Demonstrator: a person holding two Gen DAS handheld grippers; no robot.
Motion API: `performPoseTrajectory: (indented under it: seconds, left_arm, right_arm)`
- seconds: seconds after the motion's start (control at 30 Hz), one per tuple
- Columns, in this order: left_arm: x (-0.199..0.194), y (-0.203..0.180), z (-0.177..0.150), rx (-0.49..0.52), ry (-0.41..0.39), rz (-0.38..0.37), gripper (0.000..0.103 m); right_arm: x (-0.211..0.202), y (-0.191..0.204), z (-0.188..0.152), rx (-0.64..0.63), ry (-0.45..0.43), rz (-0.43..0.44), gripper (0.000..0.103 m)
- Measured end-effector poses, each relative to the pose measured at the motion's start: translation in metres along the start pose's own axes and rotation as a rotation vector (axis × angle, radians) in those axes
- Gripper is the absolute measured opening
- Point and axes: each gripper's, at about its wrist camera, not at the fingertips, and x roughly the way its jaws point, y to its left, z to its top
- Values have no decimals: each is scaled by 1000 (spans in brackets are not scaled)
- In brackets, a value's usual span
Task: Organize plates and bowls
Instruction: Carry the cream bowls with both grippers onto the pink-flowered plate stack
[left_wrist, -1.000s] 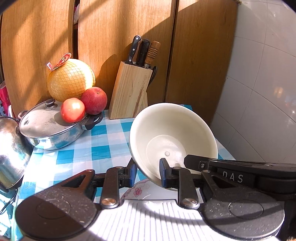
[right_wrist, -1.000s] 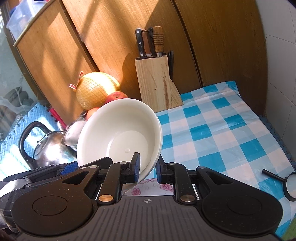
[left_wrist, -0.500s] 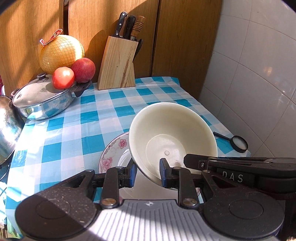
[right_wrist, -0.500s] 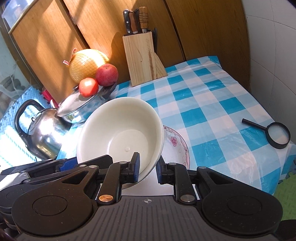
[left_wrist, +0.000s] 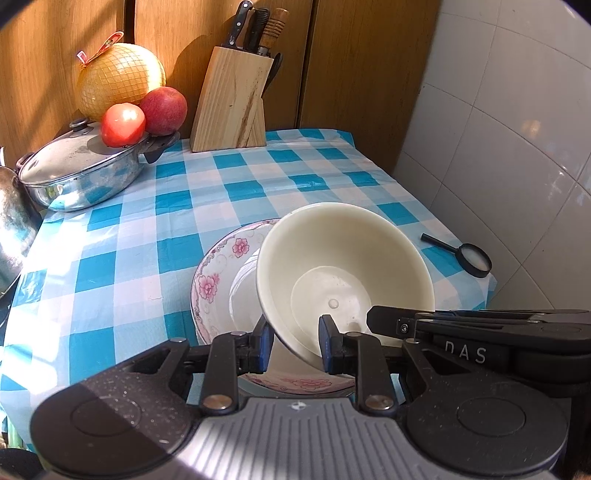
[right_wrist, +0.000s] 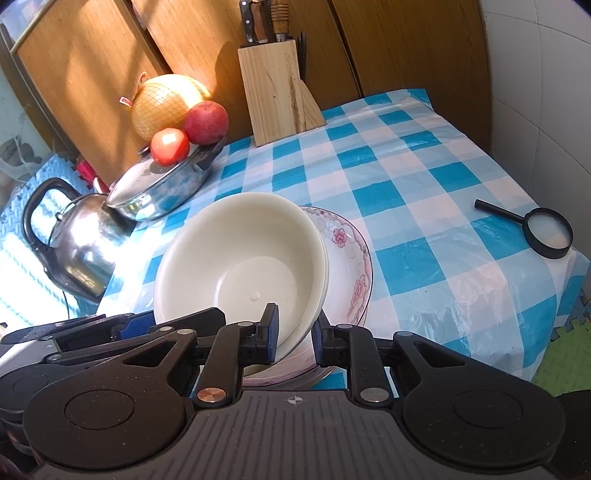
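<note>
A plain cream bowl (left_wrist: 343, 269) is held by its rim between both grippers, over a floral-rimmed plate (left_wrist: 218, 273) on the checked tablecloth. My left gripper (left_wrist: 293, 345) is shut on the bowl's near-left rim. My right gripper (right_wrist: 293, 332) is shut on the bowl's near-right rim; the bowl (right_wrist: 240, 266) and the plate (right_wrist: 351, 258) show there too. The bowl sits low on or just over the plate; contact is hidden. The right gripper's body shows in the left wrist view at the right edge.
A lidded steel pot (left_wrist: 77, 170) with a tomato, an apple and a netted pomelo stands back left. A knife block (left_wrist: 232, 99) stands at the back. A kettle (right_wrist: 74, 240) is left. A magnifying glass (right_wrist: 546, 230) lies right, near the table edge.
Both grippers have lowered the bowl down over the floral plate, which has come fully into view. Both stay shut on the rim.
</note>
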Motion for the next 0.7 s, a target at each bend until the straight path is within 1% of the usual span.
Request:
performPoseTrajectory:
  seconds: [0.37, 0.63, 0.7]
  left_arm:
    - [15, 10, -2, -30, 42, 19, 18]
    - [24, 15, -1, -38, 61, 25, 18]
    - [24, 17, -1, -41, 56, 27, 18]
  right_arm:
    - [16, 1, -3, -8, 38, -6, 27]
    - [27, 1, -2, -4, 64, -2, 27]
    - [30, -1, -1, 1, 72, -3, 27]
